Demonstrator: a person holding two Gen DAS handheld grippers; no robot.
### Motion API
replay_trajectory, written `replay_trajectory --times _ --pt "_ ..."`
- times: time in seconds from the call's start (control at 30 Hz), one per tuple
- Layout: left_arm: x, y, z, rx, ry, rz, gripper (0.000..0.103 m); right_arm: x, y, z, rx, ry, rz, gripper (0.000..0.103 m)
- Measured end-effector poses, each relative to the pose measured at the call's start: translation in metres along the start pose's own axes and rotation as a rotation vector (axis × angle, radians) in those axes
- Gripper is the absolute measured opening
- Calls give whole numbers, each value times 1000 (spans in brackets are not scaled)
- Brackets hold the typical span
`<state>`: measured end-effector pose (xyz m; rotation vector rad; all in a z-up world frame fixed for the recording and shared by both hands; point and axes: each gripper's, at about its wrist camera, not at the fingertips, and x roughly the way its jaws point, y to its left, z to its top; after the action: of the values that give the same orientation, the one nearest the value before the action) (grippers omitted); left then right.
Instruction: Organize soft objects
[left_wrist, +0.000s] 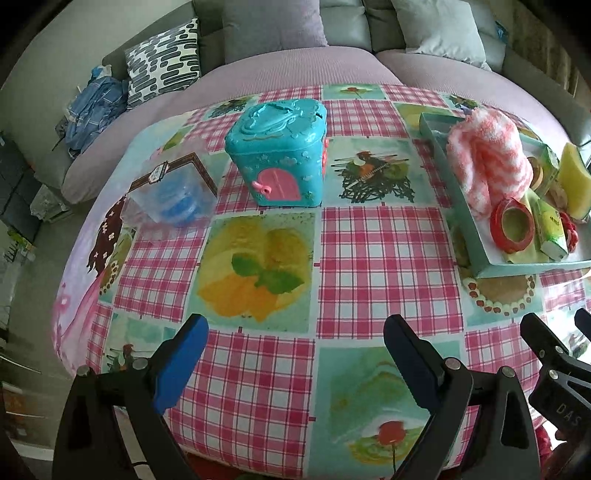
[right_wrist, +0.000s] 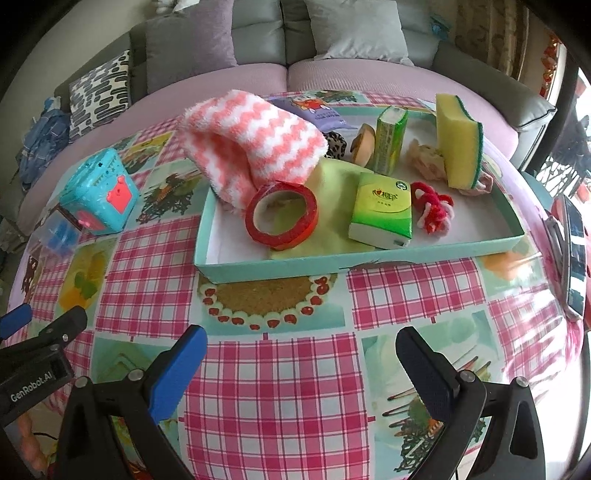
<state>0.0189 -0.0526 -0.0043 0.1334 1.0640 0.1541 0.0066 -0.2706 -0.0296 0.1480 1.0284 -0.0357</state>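
**Both claws apart over the table**

Left claw (left_wrist: 295, 354) and right claw (right_wrist: 301, 363) gape empty above the checked cloth (right_wrist: 277, 387). Beyond the right, the tray (right_wrist: 266, 267) holds sock (right_wrist: 255, 140), tape (right_wrist: 281, 216), tissues (right_wrist: 382, 210) and sponge (right_wrist: 458, 140).

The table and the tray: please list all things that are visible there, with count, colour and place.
tray: 1, pale teal, right part of table
fuzzy sock: 1, pink and white, tray's left end
tape roll: 1, red, front of tray
tissue packs: 2, green, middle of tray
sponge: 1, yellow and green, upright at tray's right
yarn bundle: 1, red and white, beside front tissue pack
toy box: 1, turquoise, pink door, left of tray
clear box: 1, blue contents, far left
tablecloth: 1, pink checked
left gripper: open, empty
right gripper: open, empty
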Motion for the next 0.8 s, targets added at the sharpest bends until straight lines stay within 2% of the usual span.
replay_trajectory --times 0.33,0.8 --pt "8 4 0 -17 34 12 96 -5 -3 0 16 -24 -20 103" --pt "3 2 -1 -4 17 28 96 -5 -4 1 22 -18 -29 103"
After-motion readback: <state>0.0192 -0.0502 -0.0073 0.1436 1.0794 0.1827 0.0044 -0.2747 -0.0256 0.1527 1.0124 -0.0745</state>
